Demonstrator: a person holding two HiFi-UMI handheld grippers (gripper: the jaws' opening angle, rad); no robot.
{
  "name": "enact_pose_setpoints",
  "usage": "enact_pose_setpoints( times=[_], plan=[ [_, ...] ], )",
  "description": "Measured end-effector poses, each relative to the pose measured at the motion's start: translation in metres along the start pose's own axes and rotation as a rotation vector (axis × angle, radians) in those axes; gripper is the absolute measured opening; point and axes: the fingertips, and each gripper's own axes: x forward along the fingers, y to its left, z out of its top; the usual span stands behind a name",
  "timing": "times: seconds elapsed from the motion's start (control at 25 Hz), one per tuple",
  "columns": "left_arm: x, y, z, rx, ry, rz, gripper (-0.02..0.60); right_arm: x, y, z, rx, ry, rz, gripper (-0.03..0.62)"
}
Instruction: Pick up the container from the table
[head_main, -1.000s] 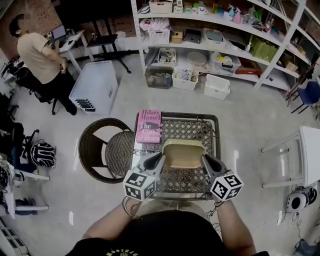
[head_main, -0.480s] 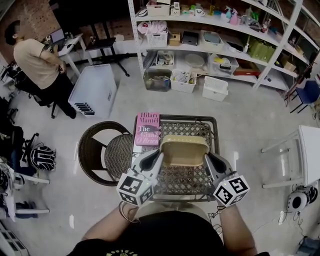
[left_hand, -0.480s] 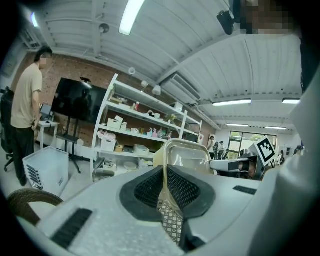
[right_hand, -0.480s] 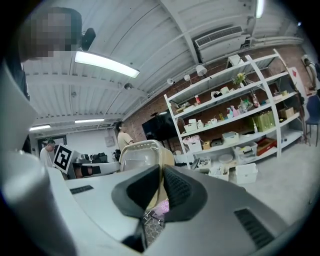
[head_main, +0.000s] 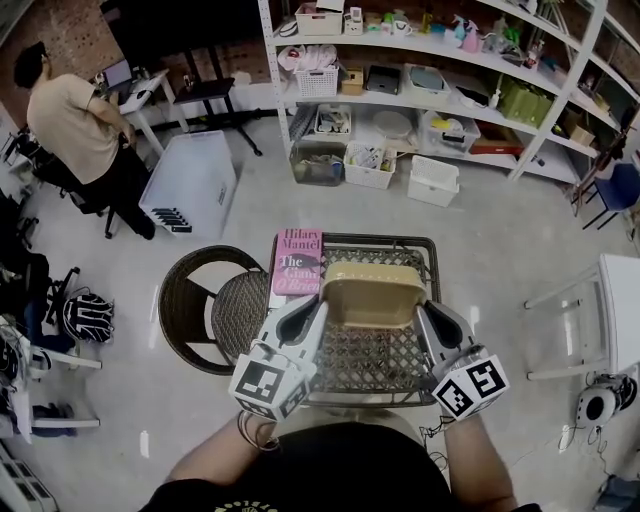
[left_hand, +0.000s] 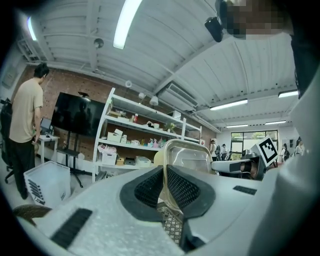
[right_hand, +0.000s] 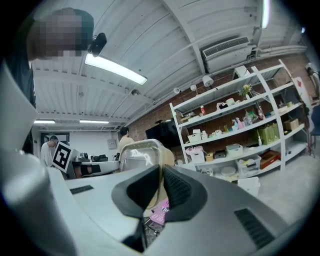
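Observation:
A beige rectangular container (head_main: 374, 295) hangs above the wicker table (head_main: 385, 355), held level by its two short ends. My left gripper (head_main: 318, 312) is shut on its left rim, and the container (left_hand: 187, 157) rises between the dark pads in the left gripper view. My right gripper (head_main: 424, 312) is shut on the right rim; the container (right_hand: 142, 156) stands between its pads in the right gripper view. The container's inside looks empty.
A pink book (head_main: 298, 261) lies on the table's far left corner. A round wicker chair (head_main: 208, 305) stands left of the table. White shelves (head_main: 430, 90) with bins fill the back. A person (head_main: 75, 130) stands at a desk far left beside a white crate (head_main: 190, 180).
Both grippers have risen and come nearer the camera with the container held between them; it now hangs higher above the table top.

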Motion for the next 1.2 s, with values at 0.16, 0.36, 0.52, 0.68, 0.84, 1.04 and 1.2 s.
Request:
enact_pose_setpoints(
  times=[0.16,0.36,0.52,0.68,0.84,1.04,1.2],
  plan=[
    [-0.002,0.001,0.012,0.01,-0.034,0.007,0.028,-0.001,0.007,0.016,-0.008,-0.047,0.031,0.031],
    [-0.005,-0.001,0.027,0.032,-0.074,0.008,0.028,-0.003,0.013,0.03,-0.045,-0.086,0.04,0.031],
    [-0.006,-0.001,0.032,0.033,-0.082,0.008,0.028,-0.004,0.018,0.04,-0.071,-0.102,0.043,0.031],
    [-0.007,-0.004,0.045,0.045,-0.096,0.005,0.028,-0.006,0.021,0.052,-0.081,-0.119,0.054,0.031],
    [-0.013,-0.002,0.058,0.07,-0.121,0.007,0.028,-0.005,0.031,0.064,-0.11,-0.138,0.062,0.032],
    [-0.016,-0.001,0.078,0.09,-0.152,0.008,0.028,-0.003,0.037,0.081,-0.129,-0.166,0.064,0.031],
    [-0.02,-0.005,0.093,0.113,-0.174,0.007,0.028,-0.005,0.041,0.094,-0.14,-0.181,0.067,0.031]
  ],
)
